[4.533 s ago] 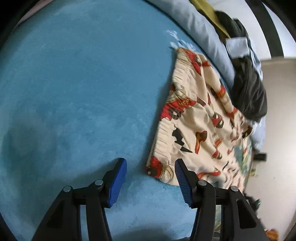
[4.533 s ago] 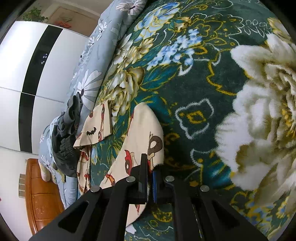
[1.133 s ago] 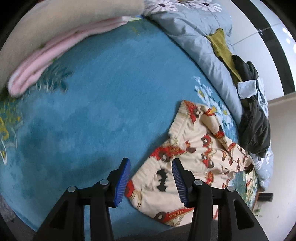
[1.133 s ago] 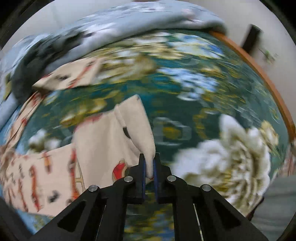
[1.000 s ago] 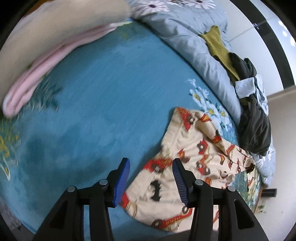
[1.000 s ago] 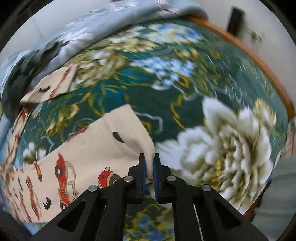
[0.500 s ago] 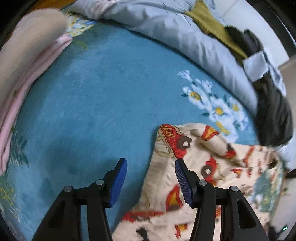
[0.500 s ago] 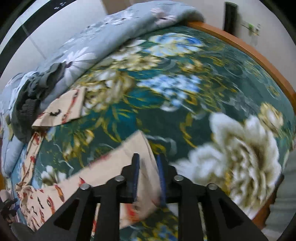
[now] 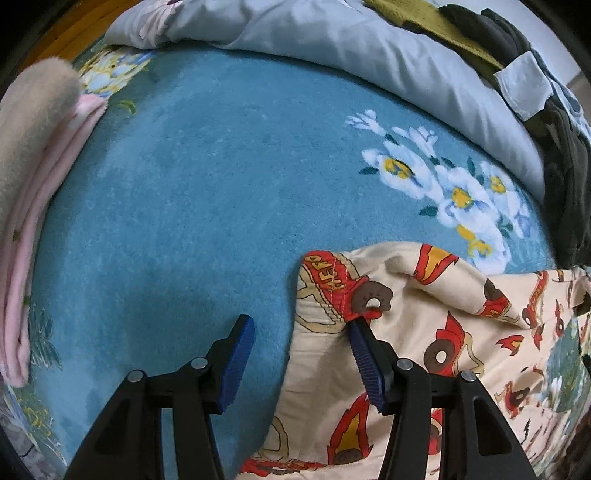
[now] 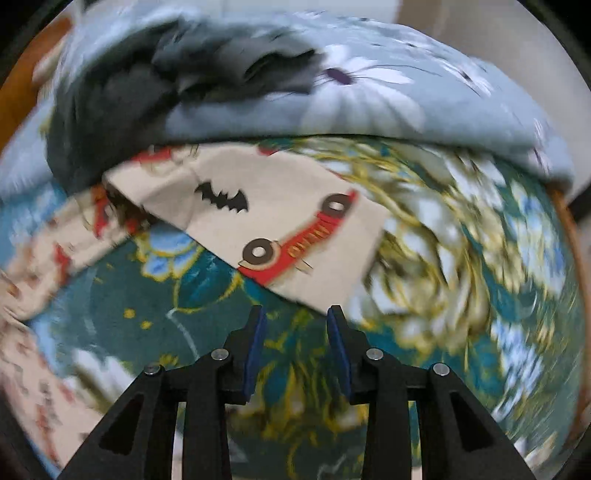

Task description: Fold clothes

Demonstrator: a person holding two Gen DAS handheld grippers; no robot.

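Note:
A cream garment printed with red cars and black bats (image 9: 424,332) lies spread on the bed's blue blanket (image 9: 184,221). My left gripper (image 9: 301,332) is open, its jaws on either side of the garment's upper left corner, the right finger (image 9: 364,354) touching the cloth. In the right wrist view one leg or sleeve end of the same garment (image 10: 280,229) lies flat on the green flowered blanket (image 10: 147,314). My right gripper (image 10: 295,325) is open and empty, just short of that end's lower edge. This view is motion-blurred.
A grey flowered duvet (image 9: 332,40) is bunched along the far side, with dark and olive clothes (image 9: 480,33) piled on it. Folded pink and beige cloth (image 9: 33,184) lies at the left. The dark pile (image 10: 166,74) sits behind the garment end. A wooden bed edge (image 10: 576,258) is at the right.
My right gripper opened, let go of the garment edge it held, and swung to the other garment end. My left gripper moved forward to the garment's upper corner.

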